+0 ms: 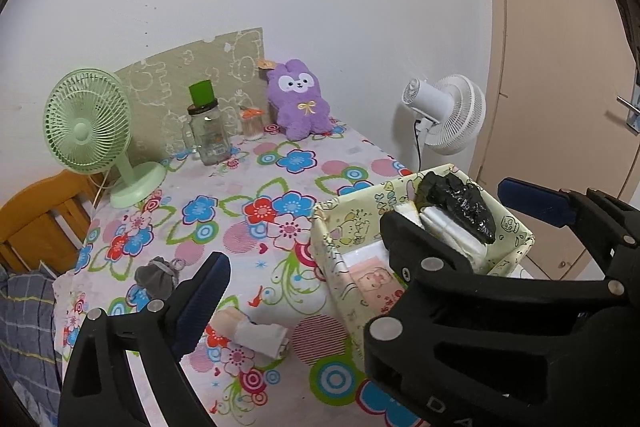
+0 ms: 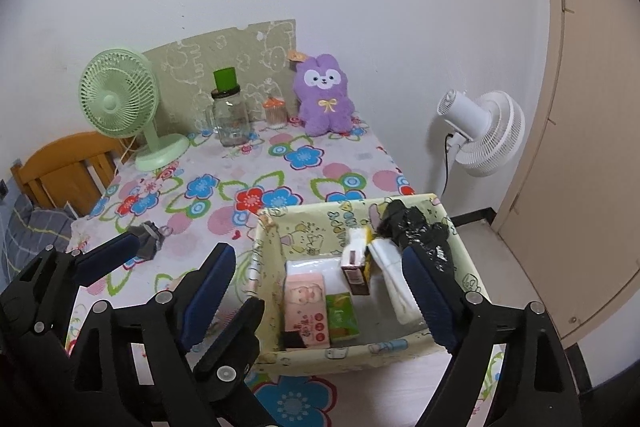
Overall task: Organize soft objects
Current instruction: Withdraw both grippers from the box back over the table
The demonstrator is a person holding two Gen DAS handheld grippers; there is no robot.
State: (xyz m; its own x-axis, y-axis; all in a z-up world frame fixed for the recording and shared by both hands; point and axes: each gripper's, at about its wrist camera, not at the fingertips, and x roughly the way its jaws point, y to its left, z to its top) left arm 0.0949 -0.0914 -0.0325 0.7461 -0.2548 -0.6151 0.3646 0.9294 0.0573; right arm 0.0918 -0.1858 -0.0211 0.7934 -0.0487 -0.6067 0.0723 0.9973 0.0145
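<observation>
A pale yellow cartoon-print storage box [image 1: 516, 239] [image 2: 360, 353] stands at the table's near right. It holds a black plastic bag [image 1: 460, 205] [image 2: 416, 227], white folded cloth [image 1: 452, 231] [image 2: 390, 259], a pink tissue pack [image 2: 306, 303], a green pack [image 2: 340, 315] and a small carton [image 2: 354, 267]. A grey sock bundle [image 1: 156, 277] [image 2: 148, 239] and a rolled pink-and-white cloth [image 1: 256, 337] lie on the floral cloth left of the box. My left gripper [image 1: 360, 239] [image 2: 160, 267] is open and empty over the box's left side. My right gripper [image 2: 320, 279] is open and empty above the box.
A purple plush bunny [image 1: 298, 105] [image 2: 324, 95], a glass jar with a green lid [image 1: 206, 125], a small orange-lidded jar [image 1: 252, 125] and a green desk fan [image 1: 92, 131] stand along the back wall. A white fan [image 1: 452, 117] stands beyond the table's right edge. A wooden chair [image 1: 40, 223] is at left.
</observation>
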